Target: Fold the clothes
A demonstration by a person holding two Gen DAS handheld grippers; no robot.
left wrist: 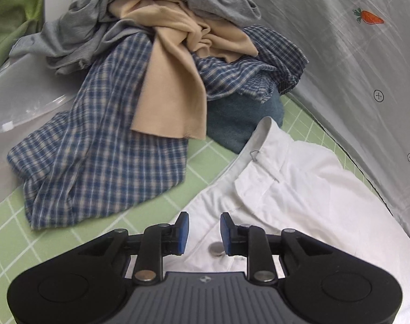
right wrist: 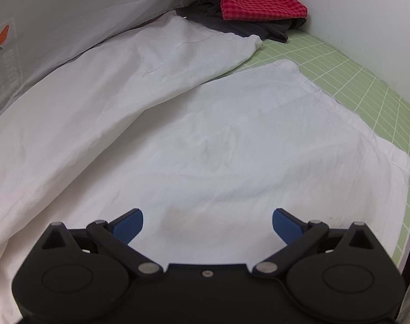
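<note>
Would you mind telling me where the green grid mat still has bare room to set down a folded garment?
The widest bare strip of green grid mat runs between the white trousers and the white wall. A smaller patch lies below the blue checked shirt. The back corner is crowded by the red checked cloth on dark clothing.

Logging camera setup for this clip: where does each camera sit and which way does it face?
Left wrist: on the left gripper, angled down at a blue checked shirt and the waistband of white cotton trousers; own fingers show.
Right wrist: on the right gripper, angled down along the trouser legs toward a red checked cloth.
Shared: trousers, green gridded mat.
</note>
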